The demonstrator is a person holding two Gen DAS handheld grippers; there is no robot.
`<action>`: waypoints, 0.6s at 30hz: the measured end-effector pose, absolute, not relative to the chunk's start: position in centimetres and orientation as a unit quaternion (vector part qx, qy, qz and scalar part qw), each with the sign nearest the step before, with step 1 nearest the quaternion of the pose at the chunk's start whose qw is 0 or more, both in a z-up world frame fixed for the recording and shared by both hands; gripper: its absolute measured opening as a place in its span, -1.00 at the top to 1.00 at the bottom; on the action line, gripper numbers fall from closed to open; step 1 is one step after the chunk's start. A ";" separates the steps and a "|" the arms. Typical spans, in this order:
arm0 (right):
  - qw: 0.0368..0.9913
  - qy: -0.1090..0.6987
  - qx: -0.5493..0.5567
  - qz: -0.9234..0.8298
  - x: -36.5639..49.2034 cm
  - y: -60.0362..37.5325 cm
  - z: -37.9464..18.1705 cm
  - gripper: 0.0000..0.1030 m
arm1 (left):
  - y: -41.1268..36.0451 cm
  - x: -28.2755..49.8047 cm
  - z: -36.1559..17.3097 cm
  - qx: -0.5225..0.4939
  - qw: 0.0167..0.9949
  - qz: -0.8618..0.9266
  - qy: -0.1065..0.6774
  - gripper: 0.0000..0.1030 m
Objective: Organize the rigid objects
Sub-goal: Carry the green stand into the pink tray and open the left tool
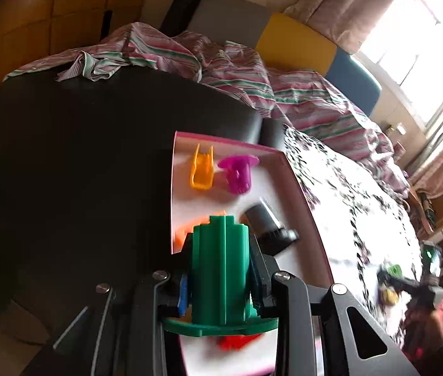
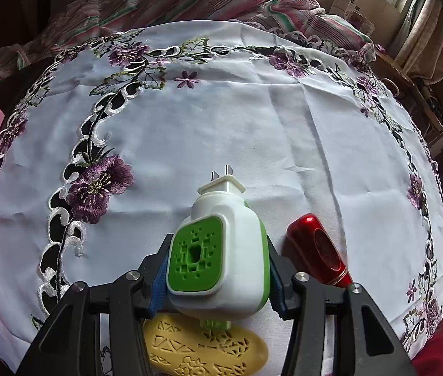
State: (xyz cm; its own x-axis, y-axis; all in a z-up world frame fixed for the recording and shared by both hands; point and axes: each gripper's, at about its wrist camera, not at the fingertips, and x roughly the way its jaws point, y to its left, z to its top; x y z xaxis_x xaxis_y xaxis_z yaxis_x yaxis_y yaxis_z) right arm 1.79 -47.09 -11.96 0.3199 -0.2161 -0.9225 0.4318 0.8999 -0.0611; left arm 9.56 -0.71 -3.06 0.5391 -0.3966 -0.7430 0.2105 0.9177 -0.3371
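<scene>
Green ribbed plastic piece [image 1: 221,269] sits clamped tight in the left gripper [image 1: 219,277], hanging over the pink-rimmed white tray [image 1: 287,175] that holds an orange clip [image 1: 202,169], a magenta piece [image 1: 237,172] and a grey cylinder [image 1: 263,219]. Right gripper [image 2: 218,269] squeezes a white-and-green plug-in device [image 2: 221,250] above the embroidered tablecloth [image 2: 221,119] — red case [image 2: 318,247] just beside it, yellow lattice oval [image 2: 202,347] underneath.

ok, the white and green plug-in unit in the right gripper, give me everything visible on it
The plug-in unit is a rounded white plastic body with a green face panel perforated by small square holes around a central opening. Two flat metal prongs stick out of a white cap at its far end, and a translucent green stub shows underneath. The right gripper clamps its sides, holding it over the embroidered tablecloth.
</scene>
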 end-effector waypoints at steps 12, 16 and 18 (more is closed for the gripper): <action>0.806 0.548 0.097 -0.199 1.8 -47.1 -11.9 0.00 | -4.9 16.8 -4.8 -0.067 0.860 -0.171 0.476 0.42; 0.807 0.548 0.094 -0.199 1.8 -47.0 -11.9 0.00 | -5.9 18.7 -6.1 -0.045 0.856 -0.161 0.489 0.35; 0.807 0.549 0.095 -0.199 1.8 -47.0 -11.9 0.00 | -6.0 19.2 -6.8 -0.042 0.851 -0.156 0.500 0.33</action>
State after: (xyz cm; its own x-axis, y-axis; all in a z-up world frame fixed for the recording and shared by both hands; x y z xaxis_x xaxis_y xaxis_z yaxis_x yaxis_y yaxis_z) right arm 1.83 -47.03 -11.94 0.3191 -0.2166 -0.9226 0.4245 0.9031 -0.0652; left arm 19.24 -5.99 -6.80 0.4523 -0.3068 -0.8374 0.2234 0.9480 -0.2267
